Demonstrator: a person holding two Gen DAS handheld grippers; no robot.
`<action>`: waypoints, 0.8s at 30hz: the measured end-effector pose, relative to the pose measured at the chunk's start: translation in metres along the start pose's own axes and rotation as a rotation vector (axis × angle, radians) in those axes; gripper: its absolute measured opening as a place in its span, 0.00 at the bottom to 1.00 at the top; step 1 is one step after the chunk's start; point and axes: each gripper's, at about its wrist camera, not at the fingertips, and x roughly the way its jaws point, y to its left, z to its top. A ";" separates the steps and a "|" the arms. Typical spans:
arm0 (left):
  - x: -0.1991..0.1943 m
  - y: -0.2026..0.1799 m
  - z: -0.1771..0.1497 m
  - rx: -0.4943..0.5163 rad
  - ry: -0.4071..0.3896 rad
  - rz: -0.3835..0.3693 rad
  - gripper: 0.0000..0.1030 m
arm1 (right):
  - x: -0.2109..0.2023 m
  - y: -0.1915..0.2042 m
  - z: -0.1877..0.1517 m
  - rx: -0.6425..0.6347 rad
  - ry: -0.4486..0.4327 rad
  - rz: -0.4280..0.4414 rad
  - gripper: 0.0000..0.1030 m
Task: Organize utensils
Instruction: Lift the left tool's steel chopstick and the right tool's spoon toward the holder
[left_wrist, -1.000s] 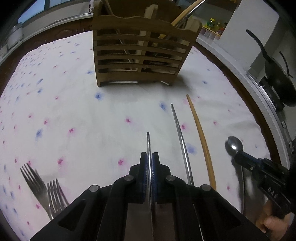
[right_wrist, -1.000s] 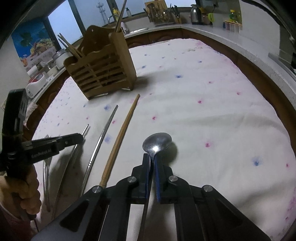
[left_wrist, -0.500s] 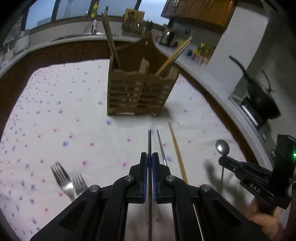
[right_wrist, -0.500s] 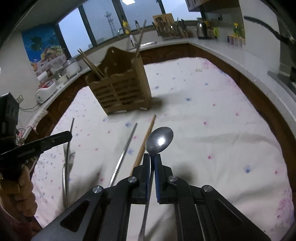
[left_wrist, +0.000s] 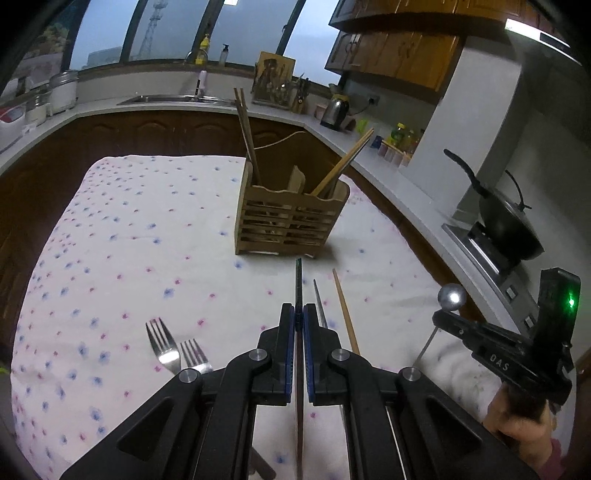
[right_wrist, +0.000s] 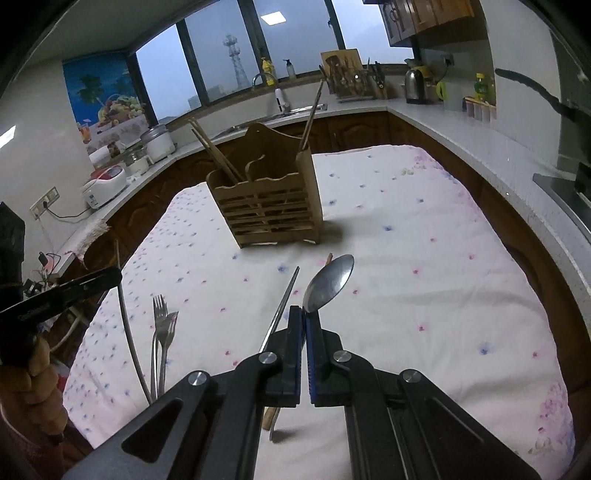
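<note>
Above the cloth (left_wrist: 122, 236) now, both claws' utensils.

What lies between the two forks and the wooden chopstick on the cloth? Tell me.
A metal chopstick lies between the forks and the wooden chopstick, shown in both wrist views.

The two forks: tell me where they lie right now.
The forks lie side by side on the tablecloth, left of the left gripper in its view, nearer than the wooden caddy.

Dusk-grey windows (right_wrist: 229, 70), dark wood cabinets (left_wrist: 155, 129), pale countertop (right_wrist: 443, 122), floral-clothed table (left_wrist: 129, 229).
</note>
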 end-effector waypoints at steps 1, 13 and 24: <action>-0.005 0.001 -0.003 -0.003 -0.003 0.000 0.02 | 0.000 0.000 0.000 0.000 -0.001 0.000 0.02; -0.029 0.011 -0.008 -0.015 -0.040 -0.010 0.02 | -0.014 0.004 0.003 -0.005 -0.028 -0.001 0.02; -0.050 0.021 0.000 -0.031 -0.121 -0.016 0.02 | -0.027 0.008 0.018 -0.012 -0.077 0.006 0.02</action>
